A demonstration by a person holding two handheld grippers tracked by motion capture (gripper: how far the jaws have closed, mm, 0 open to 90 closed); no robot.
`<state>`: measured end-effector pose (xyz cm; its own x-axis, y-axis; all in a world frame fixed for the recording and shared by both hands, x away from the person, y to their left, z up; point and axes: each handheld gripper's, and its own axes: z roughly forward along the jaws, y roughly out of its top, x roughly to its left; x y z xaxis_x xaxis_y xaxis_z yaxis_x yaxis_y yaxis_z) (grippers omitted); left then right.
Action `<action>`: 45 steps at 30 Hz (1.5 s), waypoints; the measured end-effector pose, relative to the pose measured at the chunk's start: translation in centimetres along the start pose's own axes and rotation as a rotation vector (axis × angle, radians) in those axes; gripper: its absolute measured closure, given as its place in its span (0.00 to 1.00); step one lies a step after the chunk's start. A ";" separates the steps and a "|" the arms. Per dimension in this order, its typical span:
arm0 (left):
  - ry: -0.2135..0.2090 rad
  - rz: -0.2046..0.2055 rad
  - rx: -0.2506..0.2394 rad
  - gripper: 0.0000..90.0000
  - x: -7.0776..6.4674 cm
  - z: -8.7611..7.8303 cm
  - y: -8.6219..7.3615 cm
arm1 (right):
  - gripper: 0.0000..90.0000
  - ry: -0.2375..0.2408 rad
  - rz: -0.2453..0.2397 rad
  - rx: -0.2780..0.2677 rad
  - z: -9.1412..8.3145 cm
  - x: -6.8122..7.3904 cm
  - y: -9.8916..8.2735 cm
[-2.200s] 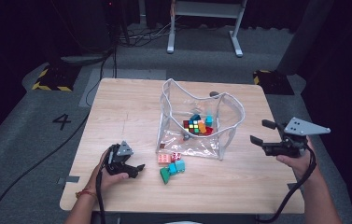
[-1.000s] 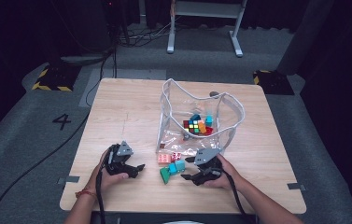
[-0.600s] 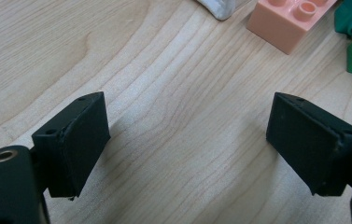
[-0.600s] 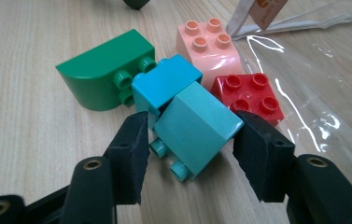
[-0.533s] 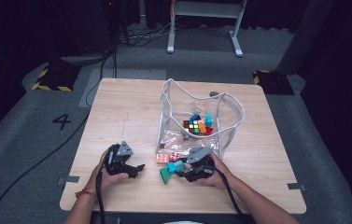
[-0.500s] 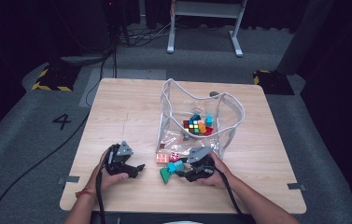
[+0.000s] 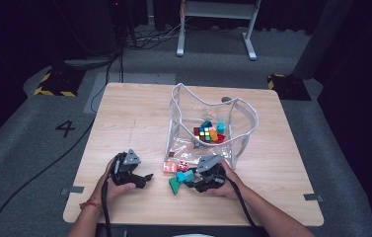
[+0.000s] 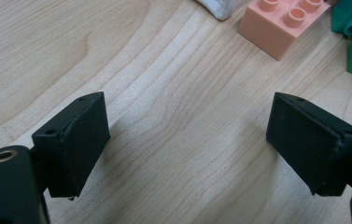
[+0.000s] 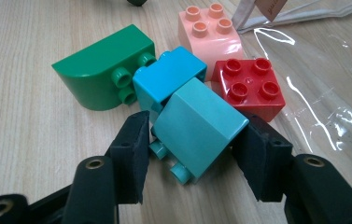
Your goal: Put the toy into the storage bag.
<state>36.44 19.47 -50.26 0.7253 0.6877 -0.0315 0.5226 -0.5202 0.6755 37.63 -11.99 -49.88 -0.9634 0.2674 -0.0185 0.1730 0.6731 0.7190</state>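
Swung in from the table's edge, the right gripper (image 9: 190, 154) brackets a teal block (image 9: 199, 128) to grip it, jaws barely touching; the left gripper (image 8: 187, 140) rests wide open, empty.

Colours of the blocks by the clear bag

Beside the teal sloped block (image 9: 200, 126), a blue block (image 9: 170, 77), a green curved block (image 9: 102, 66), a pink block (image 9: 208, 30) and a red block (image 9: 249, 84) are seen on pale wood-grain table (image 9: 29, 116); black jaws flank it.

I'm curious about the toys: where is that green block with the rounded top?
In the right gripper view the green block lies on its side on the table, left of the blue block it touches, beyond the right gripper.
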 end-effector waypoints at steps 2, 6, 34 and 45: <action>0.000 0.000 0.000 0.15 0.0 0.0 0.0 | 0.54 0.010 -0.006 0.001 -0.2 0.0 -0.1; 0.000 0.000 0.000 0.15 0.0 0.0 0.0 | 0.54 0.010 0.026 -0.008 -0.9 0.1 -0.7; 0.000 0.000 0.000 0.15 0.0 0.0 0.0 | 0.54 -0.224 0.161 -0.098 -14.3 -3.7 -8.1; 0.001 0.000 0.000 0.15 0.0 0.0 0.0 | 0.54 -0.370 0.277 -0.144 -18.5 -8.3 -9.9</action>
<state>36.45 19.47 -50.25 0.7247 0.6884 -0.0308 0.5228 -0.5201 0.6754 40.17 -33.67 -44.01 -0.7432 0.6679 -0.0396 0.3576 0.4465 0.8202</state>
